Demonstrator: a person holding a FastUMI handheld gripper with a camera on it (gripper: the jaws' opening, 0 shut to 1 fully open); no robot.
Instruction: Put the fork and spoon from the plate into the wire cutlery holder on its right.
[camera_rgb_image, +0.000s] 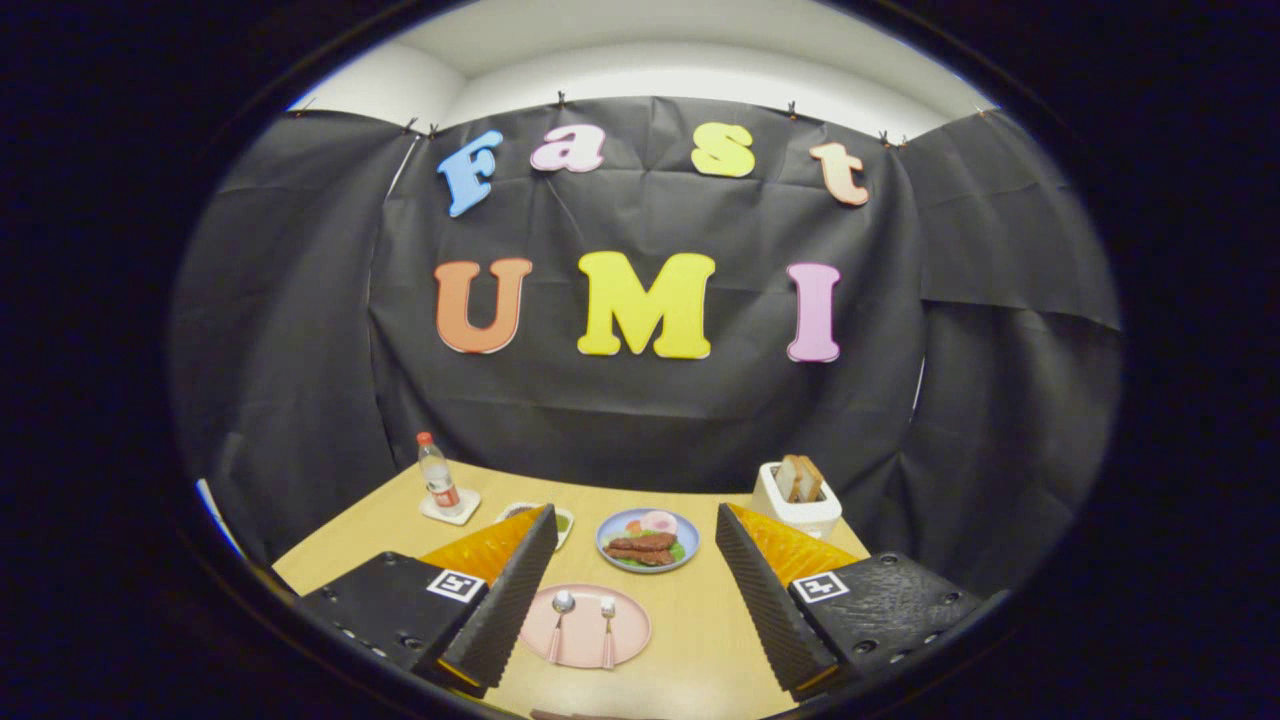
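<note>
A pink plate (630, 640) lies on the wooden table between my two fingers and low down, closer to the left one. On it lie a spoon (560, 612) on the left and a fork (607, 620) on the right, both with pink handles pointing towards me. My gripper (635, 540) hangs well above the table, open wide, with nothing between its fingers.
Beyond the pink plate sits a blue plate of food (647, 541). A bottle (438, 477) stands on a coaster at the back left, with a small dish (562, 523) partly hidden behind my left finger. A white toaster with bread (797, 497) stands at the back right. The black cloth wall closes the table's far side.
</note>
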